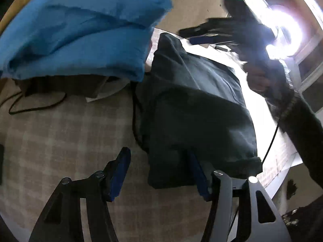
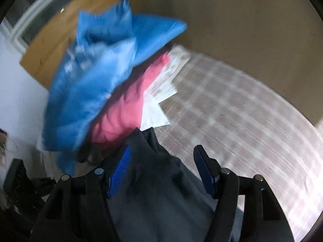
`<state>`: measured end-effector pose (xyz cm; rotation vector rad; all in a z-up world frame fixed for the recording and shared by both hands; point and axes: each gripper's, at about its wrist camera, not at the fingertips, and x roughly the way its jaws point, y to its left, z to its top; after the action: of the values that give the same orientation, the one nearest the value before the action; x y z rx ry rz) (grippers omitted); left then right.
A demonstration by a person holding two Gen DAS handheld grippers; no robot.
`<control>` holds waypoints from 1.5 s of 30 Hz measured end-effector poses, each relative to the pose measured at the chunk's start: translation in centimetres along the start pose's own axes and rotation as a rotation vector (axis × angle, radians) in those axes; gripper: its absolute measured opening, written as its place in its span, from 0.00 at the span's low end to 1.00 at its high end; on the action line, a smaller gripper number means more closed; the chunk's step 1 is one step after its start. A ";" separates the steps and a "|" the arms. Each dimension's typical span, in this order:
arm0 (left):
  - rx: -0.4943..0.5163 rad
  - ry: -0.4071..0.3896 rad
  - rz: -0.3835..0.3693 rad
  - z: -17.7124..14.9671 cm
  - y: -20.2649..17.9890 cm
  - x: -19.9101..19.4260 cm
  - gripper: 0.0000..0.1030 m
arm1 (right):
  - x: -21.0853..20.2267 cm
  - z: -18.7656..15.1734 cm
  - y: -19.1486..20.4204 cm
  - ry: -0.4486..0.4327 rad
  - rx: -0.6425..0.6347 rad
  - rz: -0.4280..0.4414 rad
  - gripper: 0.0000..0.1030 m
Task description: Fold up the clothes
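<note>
Where the left wrist view looks: left gripper (image 1: pixel 159 171) spread wide, one pad under the dark garment (image 1: pixel 193 104), which lies bunched on the checked tablecloth (image 1: pixel 66 133) beside the blue garment (image 1: pixel 80 34). Right wrist view: right gripper (image 2: pixel 163 171) likewise released above dark cloth. Judgement: pinch one edge only, lift evenly.

Matt dark cloth garment (image 1: pixel 193 109), soft and creased, on a checked woven tablecloth (image 1: pixel 66 133) of dull, slightly coarse look. Beside the garment, bright blue cloth (image 1: pixel 80 34), thin and crumpled, faintly sheened; under it pink cloth (image 2: pixel 123 111), matt. Next to the pink cloth, white paper (image 2: pixel 155 117), smooth and flat. Left gripper (image 1: pixel 159 169): matt black plastic arms, ribbed blue rubbery pads (image 1: pixel 119 173), shiny metal pivot pins. Right gripper (image 2: pixel 161 169): same black plastic, ribbed blue pads (image 2: pixel 119 173). Behind the blue cloth, brown board (image 2: pixel 60 40), matt, cardboard or wood
</note>
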<state>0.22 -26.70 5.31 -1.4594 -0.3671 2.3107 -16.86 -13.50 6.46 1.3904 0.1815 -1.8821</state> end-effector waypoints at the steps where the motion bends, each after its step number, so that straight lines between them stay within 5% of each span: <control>1: 0.003 0.003 -0.006 0.1 -0.1 0.2 0.49 | 1.1 0.3 0.1 0.027 -0.015 0.010 0.61; 2: 0.019 0.012 -0.006 0.1 -0.4 0.5 0.45 | 1.4 0.2 0.2 0.034 -0.013 0.030 0.61; 4: 0.058 0.033 -0.002 0.2 -0.9 0.9 0.16 | 1.4 0.0 0.7 0.040 -0.026 0.052 0.56; 6: 0.110 0.041 0.027 -0.1 -1.5 0.7 0.04 | 1.3 -0.3 1.8 0.056 -0.075 0.042 0.02; 8: 0.164 0.048 0.057 -0.3 -2.0 0.4 0.04 | 0.3 -0.3 2.8 0.017 -0.144 -0.027 0.02; 14: 0.171 0.059 0.108 -0.5 -0.9 -0.4 0.07 | -3.4 -1.3 0.1 -0.079 -0.018 -0.091 0.02; 16: 0.169 0.048 0.126 -0.3 -0.7 -1.1 0.18 | -4.6 -1.6 -0.8 -0.111 0.025 -0.112 0.04; 19: 0.170 0.022 0.155 0.0 -0.7 -2.6 0.39 | -6.4 -2.1 -2.2 -0.159 0.089 -0.143 0.35; 23: 0.258 -0.011 0.146 -0.6 -3.5 -4.7 0.39 | -14.4 -9.3 -1.4 -0.378 0.049 -0.169 0.51; 24: 0.285 -0.011 0.121 -0.9 -4.9 -4.8 0.39 | -16.0 -11.3 -1.3 -0.431 0.040 -0.184 0.67; 26: 0.338 -0.009 0.072 -1.6 -7.8 -4.9 0.40 | -17.9 -14.3 -1.8 -0.452 0.052 -0.210 0.79; 32: 0.657 0.016 0.029 -4.7 -19.4 -1.6 0.49 | -16.8 -17.9 -6.1 -0.245 0.054 -0.300 0.79; 37: 0.959 0.095 0.100 -8.6 -27.1 3.1 0.52 | -15.4 -18.4 -10.6 -0.178 -0.006 -0.223 0.78; 42: 1.065 0.218 0.190 -10.0 -29.1 8.0 0.52 | -12.9 -17.4 -12.7 -0.158 -0.089 -0.118 0.78; 45: 1.066 0.244 0.226 -9.8 -28.8 9.1 0.40 | -11.3 -16.1 -13.2 -0.156 -0.122 -0.079 0.78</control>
<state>10.71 3.32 5.71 -1.1733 0.9910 1.8739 -12.20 9.73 5.73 1.1647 0.2720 -2.0007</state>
